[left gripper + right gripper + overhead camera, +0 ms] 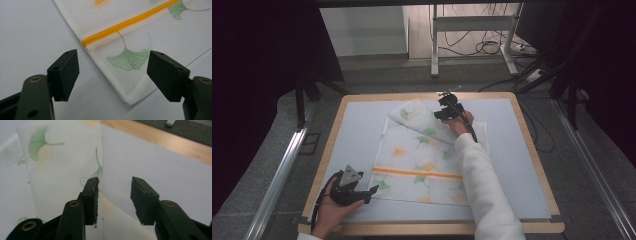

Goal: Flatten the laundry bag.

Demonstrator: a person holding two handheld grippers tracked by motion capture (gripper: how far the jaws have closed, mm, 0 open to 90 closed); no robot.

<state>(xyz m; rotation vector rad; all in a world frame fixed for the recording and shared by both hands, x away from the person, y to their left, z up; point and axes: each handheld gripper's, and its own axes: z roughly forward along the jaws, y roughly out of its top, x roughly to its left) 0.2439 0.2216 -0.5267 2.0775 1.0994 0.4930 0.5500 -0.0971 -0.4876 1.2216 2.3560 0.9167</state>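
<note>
Tool status: both tools stand open at the cloth, mid-fold.

Your right tool (447, 111) sits at the far end of the ginkgo-print cloth (417, 165), jaws parted and gripping nothing; the folded-over far flap (62, 170) lies just beside its left jaw, so judge this as a release after laying the fold. Your left tool (112, 75) hovers wide open over the cloth's near-left corner (130, 97), placed to pinch it next. That cloth lies flat mid-tabletop (522, 165), long axis running from you toward the far edge; its orange zipper (125, 23) crosses that axis near your end.
</note>
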